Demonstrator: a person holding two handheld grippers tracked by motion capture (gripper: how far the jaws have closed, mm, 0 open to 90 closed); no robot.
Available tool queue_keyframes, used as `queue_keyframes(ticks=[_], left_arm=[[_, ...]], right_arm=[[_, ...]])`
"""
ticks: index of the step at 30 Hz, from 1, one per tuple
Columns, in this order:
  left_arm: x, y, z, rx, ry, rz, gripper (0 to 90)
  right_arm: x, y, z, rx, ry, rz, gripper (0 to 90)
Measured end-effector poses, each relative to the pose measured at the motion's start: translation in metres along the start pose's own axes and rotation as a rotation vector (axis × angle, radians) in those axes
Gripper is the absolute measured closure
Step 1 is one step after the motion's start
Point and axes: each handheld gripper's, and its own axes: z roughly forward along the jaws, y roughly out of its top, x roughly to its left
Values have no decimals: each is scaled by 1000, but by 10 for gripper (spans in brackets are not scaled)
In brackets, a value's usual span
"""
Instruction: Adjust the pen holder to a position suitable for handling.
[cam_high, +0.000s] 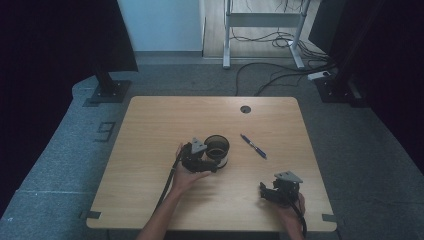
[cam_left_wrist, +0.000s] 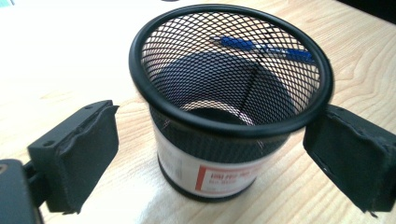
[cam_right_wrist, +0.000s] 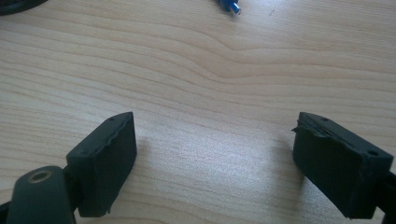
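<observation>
Two sets of tongs over the bench (cam_high: 150, 150), and the left tongs (cam_high: 212, 161) are spread wide around the mesh pen cup (cam_left_wrist: 231, 98), a jaw on either side, apparently neither touching yet. The cup stands upright mid-bench; the blue pen (cam_high: 253, 146) lies just beyond it to the right. Best now, I'd say: close evenly on the lower wall, keeping it level. The left hand (cam_high: 184, 176) cradles its tool from below. The right tongs (cam_right_wrist: 215, 165) hover released, empty, near the front edge.
</observation>
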Motion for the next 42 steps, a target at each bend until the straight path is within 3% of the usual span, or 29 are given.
queue_keyframes(ticks=[7,12,18,22,29,42], left_arm=[[2,-10,-14,-8,-30,3,52],[0,-24,-34,-14,-44,-2,69],[0,-36,-54,-6,-34,6,85],[5,-55,-68,27,-20,2,114],[17,-78,-76,68,-4,-15,136],[26,-89,-81,79,6,-44,146]], right_arm=[[0,0,0,0,0,0,128],[0,0,0,1,0,0,128],[0,0,0,1,0,0,128],[0,0,0,0,0,0,130],[0,1,1,1,4,-2,129],[0,4,2,3,-11,22,136]])
